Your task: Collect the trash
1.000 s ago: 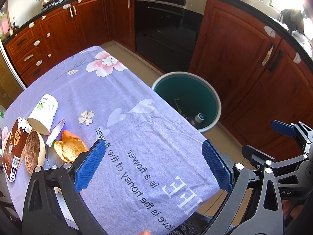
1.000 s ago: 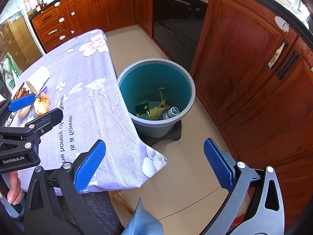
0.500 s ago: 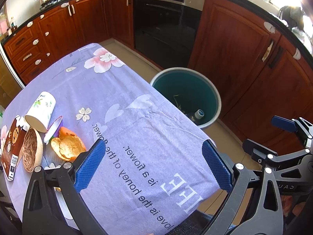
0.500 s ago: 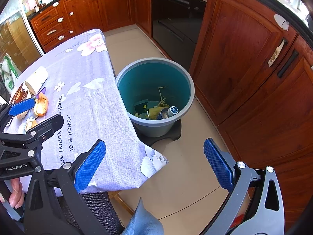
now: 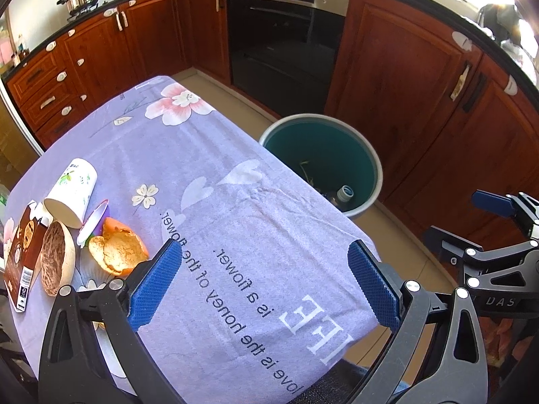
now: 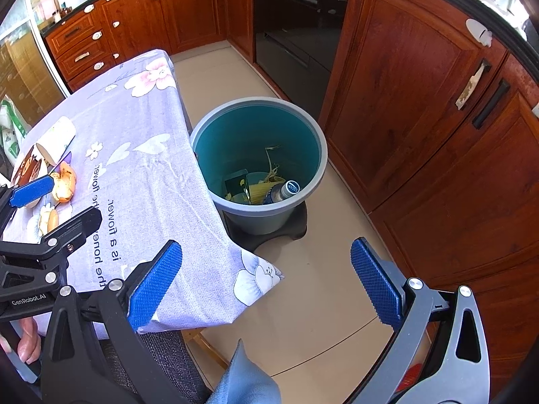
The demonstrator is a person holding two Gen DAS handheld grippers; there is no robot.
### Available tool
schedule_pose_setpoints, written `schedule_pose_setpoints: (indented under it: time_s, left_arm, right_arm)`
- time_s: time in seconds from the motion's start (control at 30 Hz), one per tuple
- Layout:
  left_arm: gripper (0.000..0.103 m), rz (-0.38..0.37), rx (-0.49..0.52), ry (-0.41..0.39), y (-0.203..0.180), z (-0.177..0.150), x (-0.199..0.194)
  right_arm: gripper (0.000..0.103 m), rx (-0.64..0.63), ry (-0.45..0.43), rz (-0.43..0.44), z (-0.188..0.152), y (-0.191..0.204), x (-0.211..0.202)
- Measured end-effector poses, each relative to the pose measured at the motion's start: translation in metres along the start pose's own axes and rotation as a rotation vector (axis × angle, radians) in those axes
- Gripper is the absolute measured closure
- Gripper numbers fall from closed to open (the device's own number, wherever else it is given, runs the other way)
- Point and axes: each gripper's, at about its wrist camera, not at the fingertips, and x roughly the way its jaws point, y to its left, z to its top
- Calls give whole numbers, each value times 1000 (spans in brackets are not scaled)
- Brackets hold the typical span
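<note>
Hovering left gripper (image 5: 264,289), jaws spread, empty, near curled orange peel (image 5: 118,250): light, brittle, pinch raised rim. Right gripper (image 6: 266,284) likewise spread.

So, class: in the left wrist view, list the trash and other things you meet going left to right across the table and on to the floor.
Brown carton → coconut shell half → paper cup → orange peel → trash bin → right gripper.

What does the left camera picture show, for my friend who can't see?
An open hand-held gripper hovers over a purple tablecloth. Orange peel, a tipped paper cup and a brown carton lie left; a teal bin stands beyond.
</note>
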Motion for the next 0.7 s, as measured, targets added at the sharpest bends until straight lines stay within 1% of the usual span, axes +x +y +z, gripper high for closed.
schedule_pose_setpoints:
  time_s: [0.43,0.7]
  left_arm:
    - [4,20,-1,10,3,-3,-4]
    - [4,19,-10,25,5,-5,-3]
  right_arm:
    - [7,-1,-3,-16,2,-2,-3]
    - [7,-1,-6,-20,2,-3,-4]
